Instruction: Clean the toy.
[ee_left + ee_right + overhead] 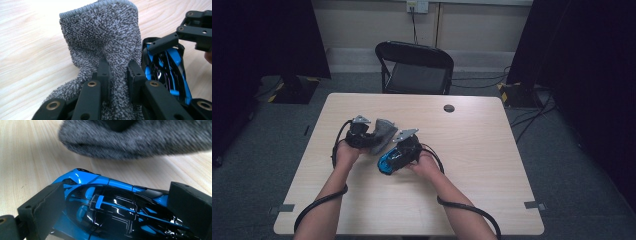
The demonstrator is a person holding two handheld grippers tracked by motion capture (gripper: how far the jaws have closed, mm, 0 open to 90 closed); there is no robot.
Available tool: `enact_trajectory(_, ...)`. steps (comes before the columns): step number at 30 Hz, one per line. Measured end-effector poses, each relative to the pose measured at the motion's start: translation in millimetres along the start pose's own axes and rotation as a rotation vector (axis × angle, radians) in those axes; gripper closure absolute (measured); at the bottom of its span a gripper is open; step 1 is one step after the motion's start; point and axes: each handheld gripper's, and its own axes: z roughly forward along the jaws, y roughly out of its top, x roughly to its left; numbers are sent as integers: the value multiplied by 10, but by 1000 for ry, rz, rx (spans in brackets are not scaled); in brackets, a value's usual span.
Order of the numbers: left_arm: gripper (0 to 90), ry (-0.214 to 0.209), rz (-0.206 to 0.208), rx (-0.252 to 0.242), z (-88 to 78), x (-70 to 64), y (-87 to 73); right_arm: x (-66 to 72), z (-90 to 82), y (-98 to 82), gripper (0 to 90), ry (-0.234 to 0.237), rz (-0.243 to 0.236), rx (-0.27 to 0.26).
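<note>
A grey terry cloth (100,32) stands bunched up from the wooden table (482,150), and my left gripper (119,72) is shut on its lower folds. In the high view the cloth (383,132) hangs just right of the left gripper (370,137). A glossy blue and black toy car (100,182) lies lengthwise between the pads (50,205) of my right gripper (117,205), which is shut on it. The car (385,163) is held low over the table, right beside the cloth, with the right gripper (394,157) behind it. The cloth's edge (135,140) hovers just beyond the car.
A small dark round disc (449,108) sits near the table's far edge. A black folding chair (414,67) stands behind the table. Cables trail from both grippers along the forearms.
</note>
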Motion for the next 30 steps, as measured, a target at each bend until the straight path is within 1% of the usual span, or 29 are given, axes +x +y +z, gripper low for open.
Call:
enact_trajectory(2, 758, 2, 18, 6, 56, -3, 21, -1, 0, 1, 16, 0, 1, 2)
enact_trajectory(3, 758, -3, 17, 8, 85, -8, 32, -2, 0, 0, 16, 2, 0, 1)
enact_trajectory(5, 758, -4, 48, 25, 135, -22, 53, -2, -1, -6, 16, -1, 1, -5)
enact_trajectory(6, 759, -2, 52, 33, 164, -32, 60, -3, -1, -8, 16, -2, 1, -5)
enact_trajectory(7, 761, -9, 51, 43, 191, -36, 67, -3, -1, -8, 16, -2, 2, -6)
enact_trajectory(9, 762, -1, 53, 72, 249, -59, 78, -5, 0, -4, 16, -1, 0, -3)
enact_trajectory(11, 765, -17, 64, 79, 298, -76, 84, -6, 0, -4, 16, -1, -1, -3)
enact_trajectory(13, 765, -20, 71, 97, 342, -106, 94, -4, 0, -5, 16, -1, 1, -3)
enact_trajectory(14, 764, -22, 74, 94, 368, -123, 92, -4, 0, -5, 16, -1, 1, -3)
enact_trajectory(16, 765, -19, 63, 110, 403, -144, 84, -5, 1, -6, 16, -2, 1, -5)
enact_trajectory(18, 766, -13, 36, 114, 426, -147, 62, -5, 0, -6, 16, -2, 0, -5)
enact_trajectory(20, 765, -8, 22, 101, 439, -148, 40, -5, 0, -5, 16, -1, 0, -4)
enact_trajectory(21, 765, -8, 31, 109, 435, -142, 38, -5, 1, -3, 16, -1, 1, -3)
enact_trajectory(24, 764, 5, 40, 101, 450, -165, 34, -3, 0, -1, 16, 0, 3, -1)
enact_trajectory(25, 764, 5, 48, 110, 448, -166, 39, -4, 0, 0, 16, 0, 3, 0)
enact_trajectory(26, 764, 7, 50, 116, 446, -167, 45, -4, 0, 1, 16, 1, 2, 1)
enact_trajectory(30, 766, 12, 54, 110, 457, -176, 42, -3, 0, 2, 16, 1, 3, 2)
